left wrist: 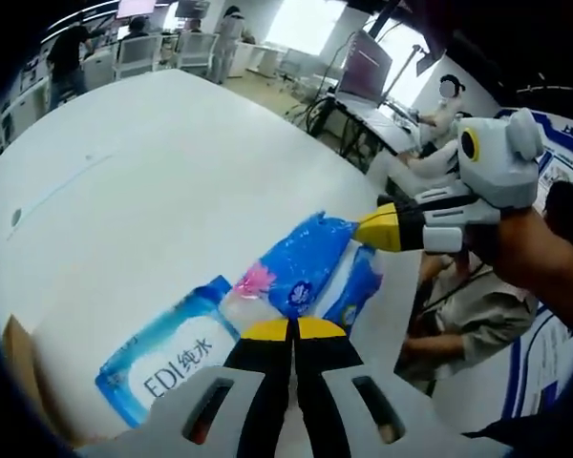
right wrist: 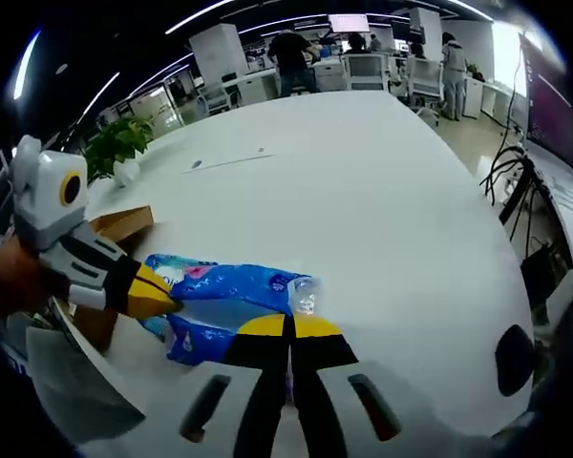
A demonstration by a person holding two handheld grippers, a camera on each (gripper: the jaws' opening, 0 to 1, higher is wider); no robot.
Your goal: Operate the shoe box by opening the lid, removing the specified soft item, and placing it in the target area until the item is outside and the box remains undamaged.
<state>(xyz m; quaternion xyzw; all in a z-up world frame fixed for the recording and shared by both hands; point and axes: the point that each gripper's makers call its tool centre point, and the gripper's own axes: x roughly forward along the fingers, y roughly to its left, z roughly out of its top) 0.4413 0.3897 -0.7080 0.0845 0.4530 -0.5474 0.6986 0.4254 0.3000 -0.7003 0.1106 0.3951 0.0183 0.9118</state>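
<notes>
A blue pack of wet wipes (left wrist: 267, 305) lies stretched across a large white table (left wrist: 162, 181), pinched at both ends by two hand-held grippers. In the left gripper view, the left gripper (left wrist: 291, 329) rises from the bottom with its yellow-tipped black jaws pressed together on the near edge of the pack, beside a pink flower mark on the wrapper. The right gripper (left wrist: 368, 229) reaches in from the right, held by a hand (left wrist: 530, 253), its yellow tips closed on the far blue end of the pack. In the right gripper view, the same pack (right wrist: 234, 291) runs sideways across the table (right wrist: 363, 191); the right gripper (right wrist: 288, 326) clamps it at bottom centre, and the left gripper (right wrist: 167, 298) nips its other end. Behind that sits a brown cardboard shoe box (right wrist: 119, 224), near the table edge and apart from the pack. A potted plant (right wrist: 119, 143) stands further back.
</notes>
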